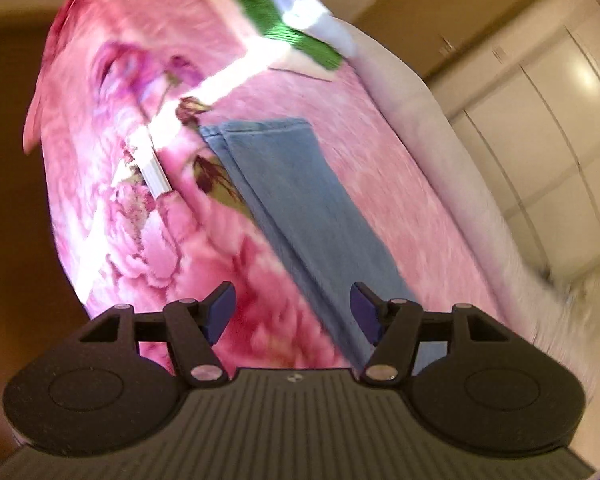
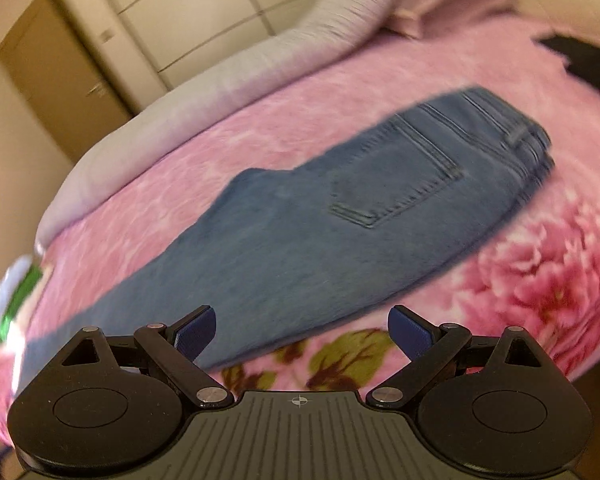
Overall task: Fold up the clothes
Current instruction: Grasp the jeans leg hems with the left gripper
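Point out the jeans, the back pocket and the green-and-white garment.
jeans [image 1: 300,216]: left wrist view, on the leg.
back pocket [image 2: 396,176]: right wrist view, middle of the pocket.
green-and-white garment [image 1: 276,20]: left wrist view, on a green stripe.

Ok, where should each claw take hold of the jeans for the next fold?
The jeans lie flat, halved lengthwise. Probably take the right claw to the waistband and the left claw to the leg hem, pinching each edge from the near side.
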### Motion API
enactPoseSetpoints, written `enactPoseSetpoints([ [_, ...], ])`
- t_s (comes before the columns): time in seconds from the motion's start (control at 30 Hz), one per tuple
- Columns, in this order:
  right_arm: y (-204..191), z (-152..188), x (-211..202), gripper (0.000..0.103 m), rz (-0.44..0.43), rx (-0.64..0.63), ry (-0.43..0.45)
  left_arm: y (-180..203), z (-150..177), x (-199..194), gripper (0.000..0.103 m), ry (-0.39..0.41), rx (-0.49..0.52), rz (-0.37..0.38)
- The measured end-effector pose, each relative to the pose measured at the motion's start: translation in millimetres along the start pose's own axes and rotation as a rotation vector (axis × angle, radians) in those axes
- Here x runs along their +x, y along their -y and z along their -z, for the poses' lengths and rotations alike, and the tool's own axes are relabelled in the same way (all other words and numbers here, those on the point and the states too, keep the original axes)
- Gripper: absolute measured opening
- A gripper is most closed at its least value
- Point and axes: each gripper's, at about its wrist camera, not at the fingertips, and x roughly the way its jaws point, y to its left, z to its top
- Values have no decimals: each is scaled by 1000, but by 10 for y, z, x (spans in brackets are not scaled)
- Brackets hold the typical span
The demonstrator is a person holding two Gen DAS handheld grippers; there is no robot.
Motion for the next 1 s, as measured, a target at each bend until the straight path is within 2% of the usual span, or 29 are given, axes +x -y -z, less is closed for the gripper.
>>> enactPoseSetpoints([
  [0.13, 129, -150, 177, 96, -8, 98, -28, -152, -302, 279, 51, 36, -120, 10],
  [0.2, 163, -218, 260, 95, 1, 120, -32, -209, -460, 418, 49, 62, -140, -3],
  [0.33, 133, -316, 389, 95, 31, 97, -37, -295, -737, 688, 34, 88, -148, -28],
  [0.37, 118, -330, 416, 95, 38, 85, -38, -311, -796, 745, 33, 89, -148, -27],
  [0.4, 108, -337, 441, 95, 47, 73, -39, -319, -841, 796, 33, 89, -146, -29],
  [0.47, 96, -345, 485, 95, 67, 53, -40, -331, -905, 892, 23, 84, -135, -37],
  [0.53, 105, -354, 537, 95, 78, 50, -42, -342, -941, 982, 19, 73, -116, -52],
  [1.0, 170, -325, 579, 95, 134, 80, -71, -478, -917, 962, 17, 71, -88, -54],
])
